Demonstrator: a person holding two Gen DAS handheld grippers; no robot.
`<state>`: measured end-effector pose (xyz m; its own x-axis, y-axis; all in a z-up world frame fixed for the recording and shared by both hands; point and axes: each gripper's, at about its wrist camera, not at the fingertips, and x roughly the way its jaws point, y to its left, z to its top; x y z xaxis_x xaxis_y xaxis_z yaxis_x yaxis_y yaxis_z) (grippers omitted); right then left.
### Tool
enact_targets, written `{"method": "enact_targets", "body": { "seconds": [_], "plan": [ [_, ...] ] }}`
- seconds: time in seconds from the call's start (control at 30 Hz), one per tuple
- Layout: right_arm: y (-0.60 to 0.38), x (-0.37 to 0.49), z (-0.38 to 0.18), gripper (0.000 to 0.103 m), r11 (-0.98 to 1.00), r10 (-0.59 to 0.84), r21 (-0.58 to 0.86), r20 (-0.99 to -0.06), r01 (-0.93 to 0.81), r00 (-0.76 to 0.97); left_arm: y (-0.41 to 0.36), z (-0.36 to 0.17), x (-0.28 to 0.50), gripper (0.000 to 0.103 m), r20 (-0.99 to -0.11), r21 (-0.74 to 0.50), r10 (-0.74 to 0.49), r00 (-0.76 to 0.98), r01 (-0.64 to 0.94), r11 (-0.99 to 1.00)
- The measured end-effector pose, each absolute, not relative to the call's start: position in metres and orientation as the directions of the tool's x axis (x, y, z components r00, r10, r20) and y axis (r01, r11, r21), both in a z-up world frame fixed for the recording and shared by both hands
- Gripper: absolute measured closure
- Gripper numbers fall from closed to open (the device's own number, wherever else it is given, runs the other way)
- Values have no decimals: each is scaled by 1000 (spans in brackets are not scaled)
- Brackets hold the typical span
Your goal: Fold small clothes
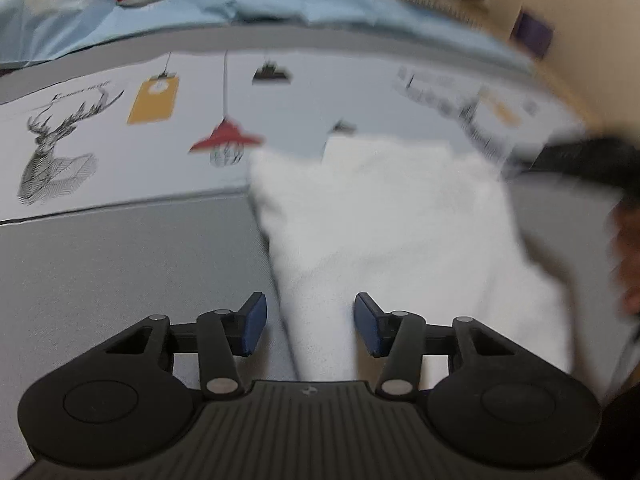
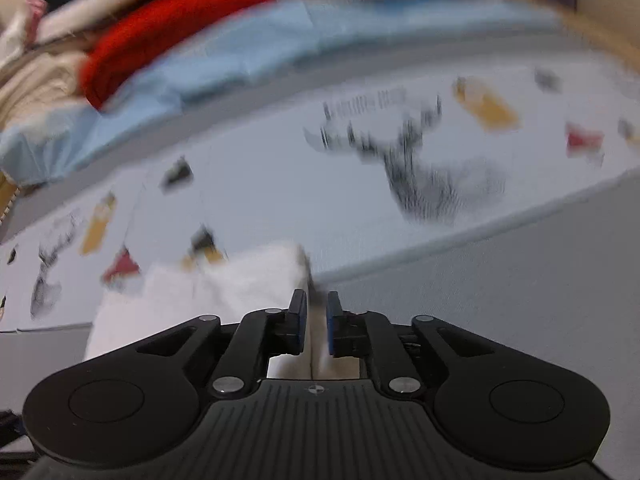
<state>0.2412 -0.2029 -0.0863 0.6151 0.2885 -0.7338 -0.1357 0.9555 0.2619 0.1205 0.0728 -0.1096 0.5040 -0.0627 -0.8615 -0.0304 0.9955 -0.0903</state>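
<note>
In the left wrist view, the white garment is spread on the grey bedcover, with its near end drawn into a narrow strip that runs between the jaws of the left gripper. Those jaws stand well apart and the blue pads do not press on the cloth, so nothing is held; the gripper seems poised over the near edge so that it can be taken next. Beyond the garment lies a printed sheet with a deer and lamps, then a pale blue cloth. At the far right a dark blurred shape is seen, probably the other tool.

In the right wrist view, the right gripper is closed almost fully on an edge of the white garment, which runs between the pads. The corner appears pinched so it can be lifted and carried over for a fold. A red garment lies far left on a pile.
</note>
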Motion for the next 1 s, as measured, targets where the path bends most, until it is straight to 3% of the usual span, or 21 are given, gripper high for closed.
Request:
{"method": "enact_targets", "body": {
  "seconds": [0.1, 0.13, 0.17, 0.27, 0.33, 0.43, 0.53, 0.6, 0.67, 0.83, 1.0],
  "plan": [
    [-197, 223, -69, 79, 916, 402, 285, -679, -284, 615, 79, -120, 115, 46, -892, -39, -5, 452, -67, 997],
    [-193, 219, -73, 72, 898, 435, 294, -704, -327, 562, 81, -116, 112, 47, -887, -42, -3, 463, -75, 996],
    [-189, 216, -83, 71, 891, 436, 284, -756, -355, 488, 80, -109, 106, 49, -873, -31, 6, 487, -68, 997],
    [-183, 205, -115, 71, 918, 292, 154, -885, -365, 362, 69, -89, 85, 49, -813, -43, -47, 581, 22, 999],
    [-191, 199, -118, 67, 927, 253, 114, -892, -357, 373, 62, -102, 78, 48, -856, -35, -76, 512, 89, 995],
    [-207, 189, -114, 65, 956, 123, -8, -898, -294, 423, 66, -125, 66, 31, -915, 22, -6, 403, 64, 998],
    [-231, 166, -90, 64, 980, 124, 27, -859, -197, 497, 66, -89, 47, 36, -864, 27, 19, 502, 9, 1000],
    [-242, 142, -64, 51, 979, 180, 89, -800, -184, 573, 60, -63, 28, 31, -815, 36, 26, 579, 6, 999],
    [-243, 112, -42, 39, 972, 216, 103, -743, -210, 634, 52, -40, 8, 19, -772, 51, 43, 634, -6, 999],
    [-236, 48, -5, 17, 944, 311, 135, -663, -300, 681, 26, 7, -42, 16, -677, 40, 61, 734, -46, 998],
    [-232, 1, 9, 12, 942, 311, 112, -648, -317, 695, 8, 20, -76, 15, -672, -36, 80, 736, -140, 989]
  ]
}}
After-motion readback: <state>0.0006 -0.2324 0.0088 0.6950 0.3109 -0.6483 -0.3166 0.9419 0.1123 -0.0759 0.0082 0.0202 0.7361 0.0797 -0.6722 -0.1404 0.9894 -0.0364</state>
